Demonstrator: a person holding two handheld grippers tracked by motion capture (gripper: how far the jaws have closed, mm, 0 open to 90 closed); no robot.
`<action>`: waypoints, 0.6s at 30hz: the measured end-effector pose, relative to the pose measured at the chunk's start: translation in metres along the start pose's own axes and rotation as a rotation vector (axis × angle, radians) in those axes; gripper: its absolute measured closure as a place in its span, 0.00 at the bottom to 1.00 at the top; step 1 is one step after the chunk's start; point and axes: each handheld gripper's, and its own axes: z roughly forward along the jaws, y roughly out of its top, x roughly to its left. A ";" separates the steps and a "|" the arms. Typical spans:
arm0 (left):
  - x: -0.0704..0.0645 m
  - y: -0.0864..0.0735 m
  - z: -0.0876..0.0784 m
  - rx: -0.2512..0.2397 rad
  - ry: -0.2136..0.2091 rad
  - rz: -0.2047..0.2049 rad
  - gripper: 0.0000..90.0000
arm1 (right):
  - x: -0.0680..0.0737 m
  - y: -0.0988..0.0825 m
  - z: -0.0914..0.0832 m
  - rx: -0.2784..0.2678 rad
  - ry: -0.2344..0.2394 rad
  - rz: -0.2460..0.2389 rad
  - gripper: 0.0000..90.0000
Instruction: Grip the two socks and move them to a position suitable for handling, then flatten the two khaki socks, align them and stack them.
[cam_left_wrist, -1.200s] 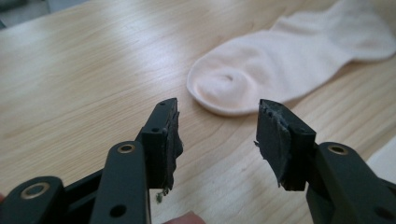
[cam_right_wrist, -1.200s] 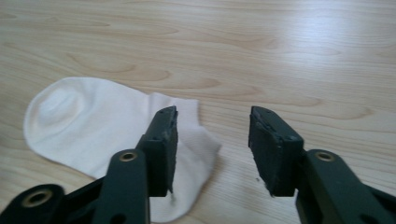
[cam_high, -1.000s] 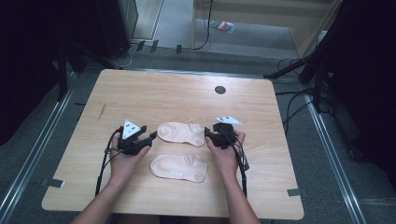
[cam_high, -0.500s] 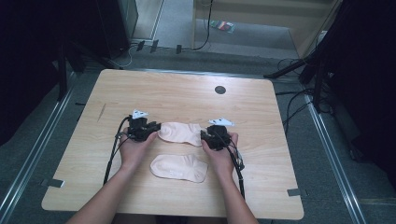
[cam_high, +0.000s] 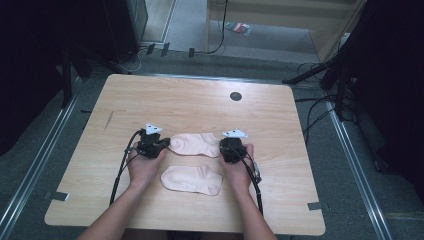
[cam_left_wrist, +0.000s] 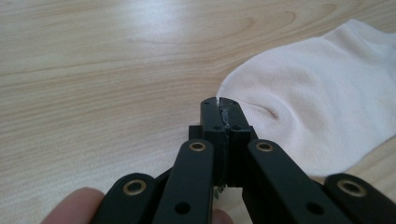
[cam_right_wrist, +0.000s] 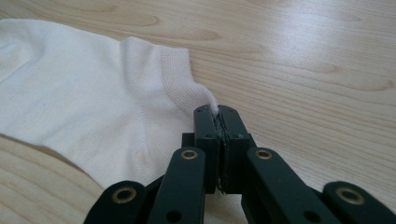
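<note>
We have both ends pinched. Our left gripper (cam_left_wrist: 218, 103) has just been closing, and its jaws now meet on the toe edge of the far sock (cam_high: 195, 144), a small pucker of cloth drawn up between the tips. Our right gripper (cam_right_wrist: 218, 112) has just been closing too and is clamped on the ribbed cuff, which rises in a little peak into the jaws. In the high view we see the left gripper (cam_high: 152, 144) at the sock's left end and the right gripper (cam_high: 231, 148) at its right end, the sock lying flat between them on the table (cam_high: 165, 100).

The near sock (cam_high: 192, 179) lies just towards us, between our hands, untouched. So the grasp looks done; lifting the far sock and laying it on the near one, or folding it, would be what is left, as we judge it.

How much cloth each tip really holds is hard to make out, since the jaws hide it. Our forearms are cut off at the bottom edge.
</note>
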 end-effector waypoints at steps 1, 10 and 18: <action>-0.001 -0.002 -0.003 -0.004 0.003 0.009 1.00 | 0.001 -0.001 -0.001 0.003 0.001 -0.015 0.99; 0.006 -0.012 -0.035 -0.153 -0.089 -0.059 0.61 | -0.002 -0.010 -0.036 -0.087 0.086 0.072 0.64; 0.004 -0.041 -0.067 -0.201 -0.176 -0.033 0.59 | 0.002 -0.035 -0.075 -0.128 0.139 0.034 0.56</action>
